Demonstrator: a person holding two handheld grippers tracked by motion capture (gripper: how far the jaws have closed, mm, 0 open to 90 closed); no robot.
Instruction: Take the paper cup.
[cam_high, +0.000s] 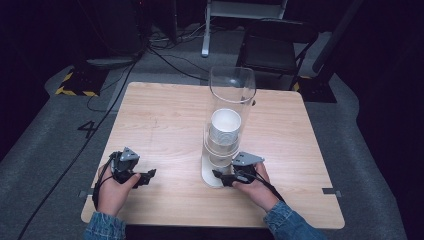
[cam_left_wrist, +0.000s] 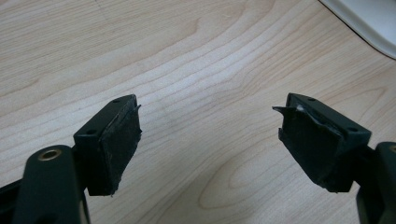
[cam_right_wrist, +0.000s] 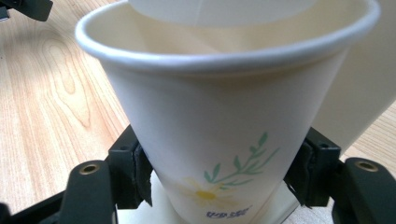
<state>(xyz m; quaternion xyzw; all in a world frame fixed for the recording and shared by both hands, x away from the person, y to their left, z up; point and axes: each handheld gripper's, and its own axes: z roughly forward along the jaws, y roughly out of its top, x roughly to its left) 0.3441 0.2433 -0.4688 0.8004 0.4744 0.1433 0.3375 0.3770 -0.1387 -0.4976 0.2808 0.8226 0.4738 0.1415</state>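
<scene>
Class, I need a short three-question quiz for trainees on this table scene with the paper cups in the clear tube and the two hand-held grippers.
1. True or false: the left gripper holds a paper cup.
2. What do the right gripper fingers press on?
A. the table
B. the bottom paper cup
C. a cable
3. What is printed on that cup's side?

Key
1. False: its fingers stand apart over bare wood.
2. B: the lowest cup of the stack in the clear tube dispenser, with another cup nested in it.
3. A daisy with a green stem.
</scene>
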